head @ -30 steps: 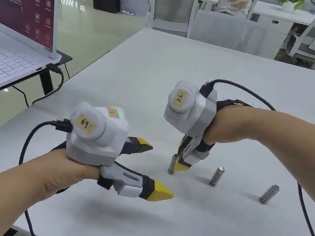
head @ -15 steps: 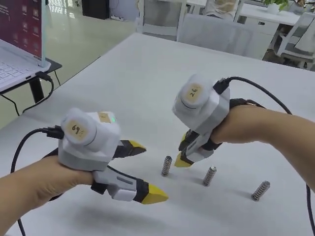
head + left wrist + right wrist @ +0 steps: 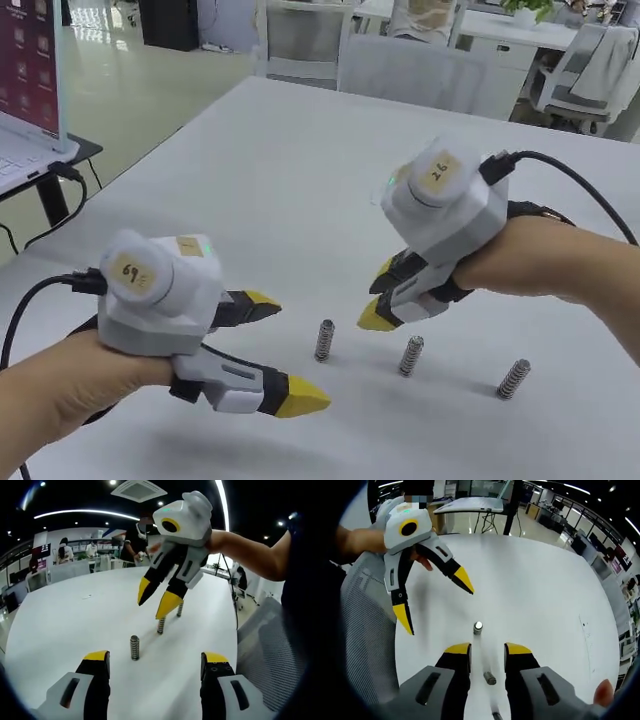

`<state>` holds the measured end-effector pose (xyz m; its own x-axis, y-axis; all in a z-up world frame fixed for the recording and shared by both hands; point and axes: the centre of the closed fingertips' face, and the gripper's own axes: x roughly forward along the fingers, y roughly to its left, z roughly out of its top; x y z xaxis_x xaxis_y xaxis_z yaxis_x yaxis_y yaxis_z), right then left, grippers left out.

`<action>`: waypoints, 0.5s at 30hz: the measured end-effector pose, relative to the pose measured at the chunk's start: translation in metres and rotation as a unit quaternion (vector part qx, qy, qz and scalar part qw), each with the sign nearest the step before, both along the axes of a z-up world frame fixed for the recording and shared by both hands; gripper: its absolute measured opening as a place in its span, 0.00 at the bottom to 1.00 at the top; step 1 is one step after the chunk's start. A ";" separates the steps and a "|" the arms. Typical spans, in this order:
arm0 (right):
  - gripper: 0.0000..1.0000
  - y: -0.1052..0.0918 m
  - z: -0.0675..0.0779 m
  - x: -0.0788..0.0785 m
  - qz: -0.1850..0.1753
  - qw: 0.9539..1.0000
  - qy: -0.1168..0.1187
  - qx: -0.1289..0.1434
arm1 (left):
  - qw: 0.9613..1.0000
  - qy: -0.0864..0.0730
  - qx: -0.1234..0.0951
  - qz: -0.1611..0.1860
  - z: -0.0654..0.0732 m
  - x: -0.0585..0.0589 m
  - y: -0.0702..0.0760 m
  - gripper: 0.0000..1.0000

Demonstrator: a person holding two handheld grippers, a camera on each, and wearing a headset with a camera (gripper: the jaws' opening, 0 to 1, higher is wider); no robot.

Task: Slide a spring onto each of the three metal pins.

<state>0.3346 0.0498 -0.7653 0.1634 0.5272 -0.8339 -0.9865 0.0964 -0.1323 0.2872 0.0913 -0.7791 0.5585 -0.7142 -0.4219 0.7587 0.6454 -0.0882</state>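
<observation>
While three springs [image 3: 324, 340] stand, pins inside indiscernible (coils too small).

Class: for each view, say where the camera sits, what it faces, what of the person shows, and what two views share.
Head view: headset, looking down on both forearms, left claw, right claw.
Left gripper view: rides left claw, faces right claw and right forearm; own jaws below.
Right gripper view: rides right claw, faces left claw and left hand.
All share three springs.
</observation>
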 end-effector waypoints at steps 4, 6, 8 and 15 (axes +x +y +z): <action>0.24 -0.010 0.006 -0.003 -0.015 1.000 -0.005 0.019 | 1.000 -0.002 -0.003 0.003 0.002 0.001 0.001 0.70; 0.25 -0.016 0.007 -0.004 -0.026 0.999 -0.006 0.027 | 1.000 -0.002 -0.003 0.004 0.003 0.001 0.001 0.70; 0.26 -0.023 0.009 -0.004 -0.037 0.999 -0.008 0.036 | 1.000 -0.003 -0.004 0.004 0.004 0.001 0.001 0.70; 0.28 -0.045 0.012 -0.003 -0.067 0.996 -0.006 0.066 | 1.000 -0.004 -0.005 0.003 0.005 0.001 -0.001 0.70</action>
